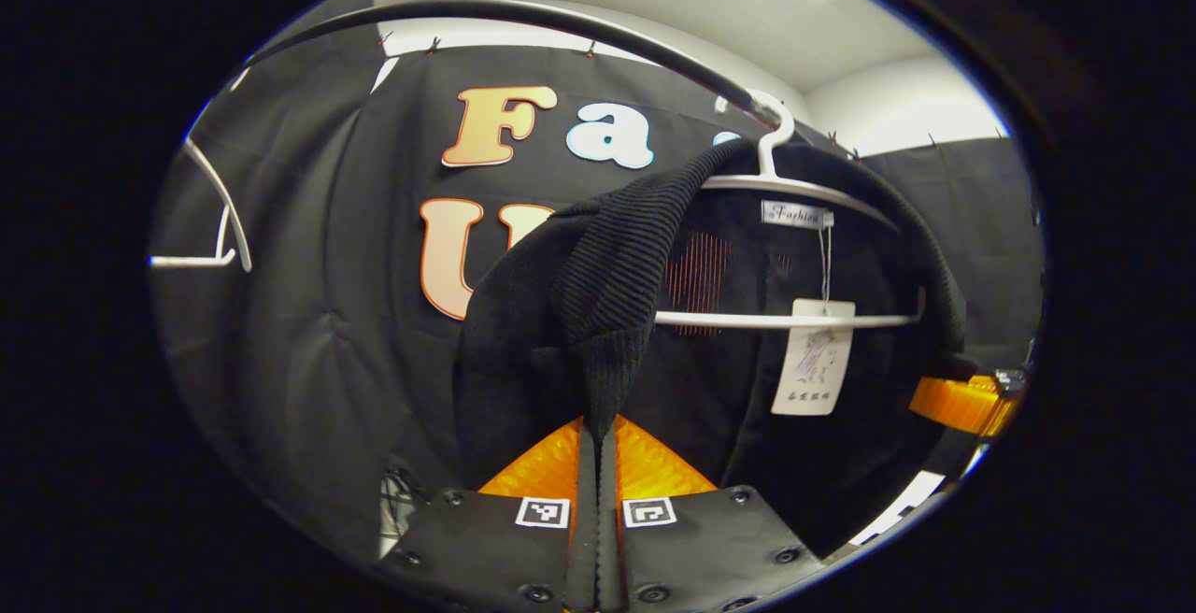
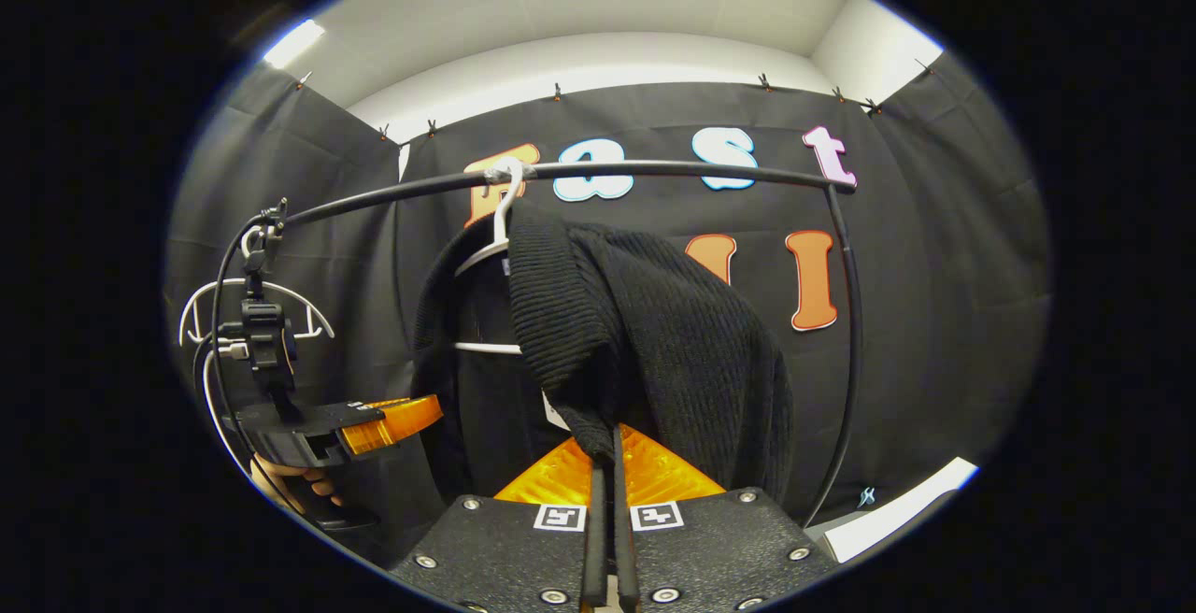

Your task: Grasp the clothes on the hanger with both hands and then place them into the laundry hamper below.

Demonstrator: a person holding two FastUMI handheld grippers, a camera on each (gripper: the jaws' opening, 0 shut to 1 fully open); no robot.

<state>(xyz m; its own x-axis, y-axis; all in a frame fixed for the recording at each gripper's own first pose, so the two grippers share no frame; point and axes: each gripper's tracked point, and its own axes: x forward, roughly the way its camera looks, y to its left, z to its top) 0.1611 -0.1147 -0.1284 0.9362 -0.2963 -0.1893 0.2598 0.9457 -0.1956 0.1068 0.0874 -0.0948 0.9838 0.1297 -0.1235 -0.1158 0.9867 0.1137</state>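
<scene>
L gripper (image 1: 598, 426) is pinching a ribbed fold of the black knit garment (image 1: 607, 286), both fingers pressed together on the cloth just ahead of the tips. The garment is hanging on a white hanger (image 1: 785, 319) w/ a paper tag (image 1: 813, 361), up and right of the L tips; hanger hook is sitting on the black rail (image 1: 523, 15) overhead. R gripper (image 2: 607, 449) is likewise clamping the garment's lower ribbed edge (image 2: 598, 426) right at its tips. Rail's upright post (image 2: 850, 333) is standing right of the R gripper, w/ open room between. A spare white hanger (image 1: 220, 220) is hanging well left of the L gripper. Hamper isn't showing.
</scene>
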